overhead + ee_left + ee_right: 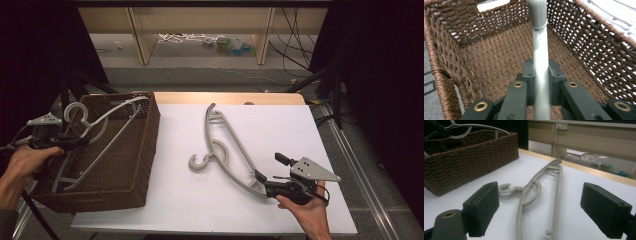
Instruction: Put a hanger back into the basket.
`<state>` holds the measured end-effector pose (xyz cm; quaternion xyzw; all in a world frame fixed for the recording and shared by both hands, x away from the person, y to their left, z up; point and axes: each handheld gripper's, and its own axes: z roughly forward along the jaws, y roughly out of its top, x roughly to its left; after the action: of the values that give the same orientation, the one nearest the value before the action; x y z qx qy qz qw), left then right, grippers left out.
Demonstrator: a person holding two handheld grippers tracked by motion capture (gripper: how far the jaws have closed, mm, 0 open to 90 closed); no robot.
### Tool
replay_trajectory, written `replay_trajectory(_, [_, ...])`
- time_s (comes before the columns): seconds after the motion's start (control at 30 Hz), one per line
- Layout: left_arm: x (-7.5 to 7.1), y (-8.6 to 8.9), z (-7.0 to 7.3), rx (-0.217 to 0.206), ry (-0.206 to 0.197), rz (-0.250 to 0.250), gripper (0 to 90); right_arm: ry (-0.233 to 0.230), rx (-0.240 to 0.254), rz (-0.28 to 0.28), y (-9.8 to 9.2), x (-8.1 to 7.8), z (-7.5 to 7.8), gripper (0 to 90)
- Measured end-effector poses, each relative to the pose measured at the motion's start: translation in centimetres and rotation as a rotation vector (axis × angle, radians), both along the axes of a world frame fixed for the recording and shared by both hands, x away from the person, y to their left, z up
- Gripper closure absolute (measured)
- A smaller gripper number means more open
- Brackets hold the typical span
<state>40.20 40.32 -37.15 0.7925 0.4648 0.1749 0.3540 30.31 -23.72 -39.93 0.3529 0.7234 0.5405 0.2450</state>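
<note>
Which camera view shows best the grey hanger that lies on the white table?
The high view: the whole hanger shows, hook to both ends, before the right gripper. The right gripper view shows it lengthwise, its near end cut off. The left gripper view faces the basket.

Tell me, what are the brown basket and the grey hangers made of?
The basket looks woven from brown rope-like fibre, maybe paper cord or wicker: you can see the twisted strands and light through the gaps. The hanger on the table looks like smooth, matte grey plastic, moulded in one piece. The hanger in the left tool looks the same.
</note>
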Motion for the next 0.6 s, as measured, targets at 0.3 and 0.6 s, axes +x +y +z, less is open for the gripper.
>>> replay_trajectory(0.3, [1.3,-0.5,-1.5,0.022,0.067,0.004,79.0,0.003,0.005,0.006,0.0,0.0,0.0,16.4])
replay_trajectory(0.6, [2.2,-1.3,-2.8,0.021,0.103,0.023,78.8,0.005,0.003,0.010,0.0,0.0,0.0,16.4])
